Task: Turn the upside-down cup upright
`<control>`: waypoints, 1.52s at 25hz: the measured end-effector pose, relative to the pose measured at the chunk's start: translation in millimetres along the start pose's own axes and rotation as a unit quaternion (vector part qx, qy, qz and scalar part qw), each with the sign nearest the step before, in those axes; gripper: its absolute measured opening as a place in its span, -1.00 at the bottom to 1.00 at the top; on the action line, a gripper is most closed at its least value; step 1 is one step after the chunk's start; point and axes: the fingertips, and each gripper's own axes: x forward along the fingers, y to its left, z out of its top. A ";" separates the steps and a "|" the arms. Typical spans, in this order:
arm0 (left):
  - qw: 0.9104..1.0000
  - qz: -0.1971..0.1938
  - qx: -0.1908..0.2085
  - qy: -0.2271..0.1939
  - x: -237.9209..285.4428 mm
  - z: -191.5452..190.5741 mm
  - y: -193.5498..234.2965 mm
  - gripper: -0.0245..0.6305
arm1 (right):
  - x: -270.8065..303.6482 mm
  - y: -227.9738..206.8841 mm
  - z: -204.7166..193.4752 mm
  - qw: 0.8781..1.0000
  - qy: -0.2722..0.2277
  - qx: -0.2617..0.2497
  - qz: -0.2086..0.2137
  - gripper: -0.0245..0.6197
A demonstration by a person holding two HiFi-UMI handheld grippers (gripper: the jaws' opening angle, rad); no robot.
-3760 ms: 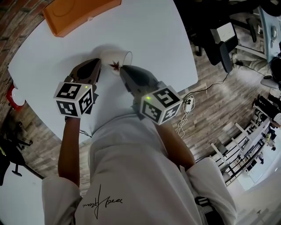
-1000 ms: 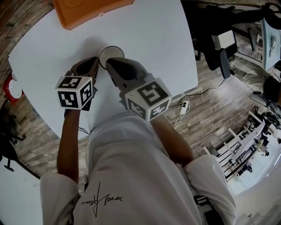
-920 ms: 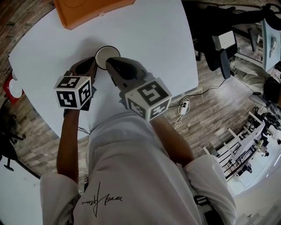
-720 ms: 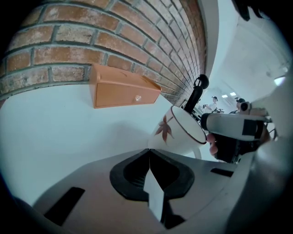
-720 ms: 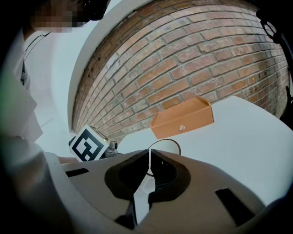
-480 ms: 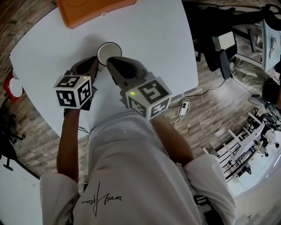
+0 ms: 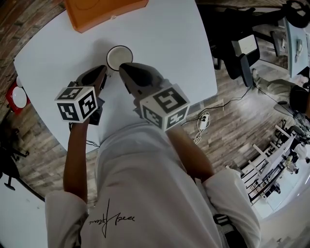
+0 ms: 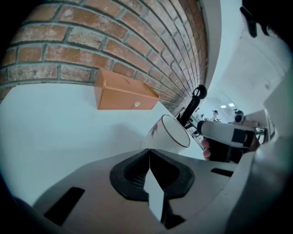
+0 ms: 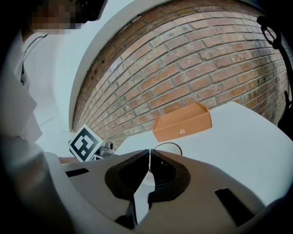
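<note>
Cup — white, round, dark-rimmed — stands upright on the smooth white table, near its far edge, just short of an orange tray. Left gripper and right gripper — jaws pressed together, tips just beside the cup.

The right hand-held gripper hides most of the white dark-rimmed cup in its own view; the head view's top edge cuts the flat orange tray
</note>
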 end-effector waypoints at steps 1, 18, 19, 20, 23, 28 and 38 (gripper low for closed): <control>1.000 0.000 0.001 -0.002 -3.1 -0.5 -1.3 -0.89 | -1.9 1.1 0.7 1.000 -0.001 -0.002 -0.001 -0.86; 0.995 -0.026 0.003 -0.099 -59.5 13.5 -49.0 -0.89 | -46.8 16.3 6.9 0.998 -0.028 -0.039 -0.026 -0.86; 0.994 -0.029 0.003 -0.105 -63.2 15.5 -52.6 -0.89 | -50.2 18.2 7.6 0.999 -0.029 -0.038 -0.024 -0.86; 0.993 -0.030 0.003 -0.110 -66.9 16.9 -55.8 -0.89 | -53.6 20.6 8.5 0.999 -0.031 -0.038 -0.020 -0.86; 0.992 -0.033 0.014 -0.117 -77.9 17.8 -63.9 -0.89 | -64.5 29.2 12.4 0.998 -0.040 -0.040 -0.010 -0.86; 0.991 -0.043 0.034 -0.125 -94.1 11.3 -80.5 -0.90 | -86.4 41.6 16.8 0.997 -0.049 -0.053 0.008 -0.86; 0.984 -0.076 0.057 -0.154 -127.4 0.7 -124.7 -0.90 | -130.6 60.4 21.0 0.996 -0.067 -0.046 0.024 -0.86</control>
